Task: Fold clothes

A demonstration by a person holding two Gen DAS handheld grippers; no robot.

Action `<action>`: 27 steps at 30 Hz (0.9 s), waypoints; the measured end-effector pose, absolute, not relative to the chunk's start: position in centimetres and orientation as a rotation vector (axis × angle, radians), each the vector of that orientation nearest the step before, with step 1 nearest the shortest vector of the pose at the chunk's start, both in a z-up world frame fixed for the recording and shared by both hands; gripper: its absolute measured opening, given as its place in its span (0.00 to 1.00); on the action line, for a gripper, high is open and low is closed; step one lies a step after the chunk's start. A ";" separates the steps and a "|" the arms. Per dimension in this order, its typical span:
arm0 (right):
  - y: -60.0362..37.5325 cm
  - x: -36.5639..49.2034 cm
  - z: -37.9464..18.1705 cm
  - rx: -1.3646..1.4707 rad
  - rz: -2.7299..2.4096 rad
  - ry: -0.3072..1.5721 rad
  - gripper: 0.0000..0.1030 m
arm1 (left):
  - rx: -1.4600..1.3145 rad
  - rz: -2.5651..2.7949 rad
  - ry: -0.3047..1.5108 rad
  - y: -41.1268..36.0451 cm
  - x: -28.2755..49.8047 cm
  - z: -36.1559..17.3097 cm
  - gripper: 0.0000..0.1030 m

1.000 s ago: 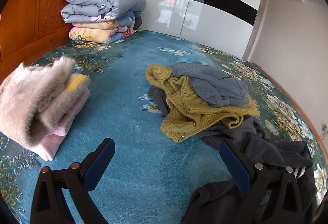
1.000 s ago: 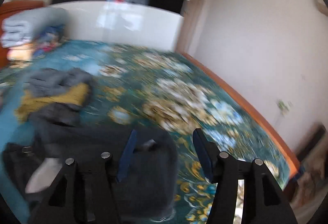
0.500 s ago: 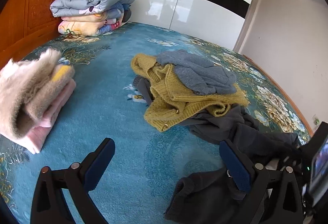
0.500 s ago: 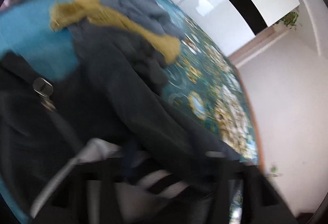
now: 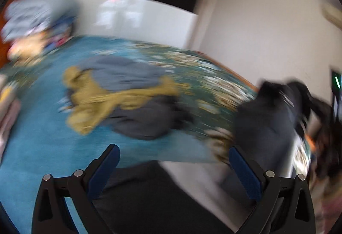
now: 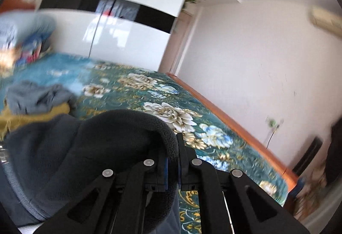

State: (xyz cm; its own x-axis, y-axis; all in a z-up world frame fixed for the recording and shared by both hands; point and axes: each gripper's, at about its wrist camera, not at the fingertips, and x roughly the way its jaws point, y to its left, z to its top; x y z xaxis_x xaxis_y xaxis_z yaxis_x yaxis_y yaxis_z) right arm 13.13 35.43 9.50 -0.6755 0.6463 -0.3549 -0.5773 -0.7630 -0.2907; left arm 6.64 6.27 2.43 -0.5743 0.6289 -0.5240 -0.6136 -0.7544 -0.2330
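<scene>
My right gripper (image 6: 173, 164) is shut on the thick fleece edge of a dark grey jacket (image 6: 89, 148) and holds it above the bed. In the left wrist view the same jacket (image 5: 265, 125) hangs lifted at the right. My left gripper (image 5: 174, 161) is open and empty over the bed's near edge. A mustard knit cardigan (image 5: 96, 101), a blue-grey sweater (image 5: 126, 73) and another dark grey garment (image 5: 145, 120) lie piled in the middle of the bed. The left view is badly blurred.
The bed has a teal floral cover (image 6: 171, 114) with a wooden side rail (image 6: 230, 122) at the right. Folded quilts (image 5: 36, 20) are stacked at the headboard. A white wardrobe (image 6: 128, 20) stands behind, and a white wall (image 6: 267, 62) at the right.
My right gripper has shut on the dark grey jacket and lifted it off the bed. My left gripper has swung to the right, still open.
</scene>
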 end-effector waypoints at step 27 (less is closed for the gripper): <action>47.9 27.0 5.4 -0.562 2.343 0.175 0.05 | -0.986 1.756 0.093 22.1 10.4 -2.3 0.27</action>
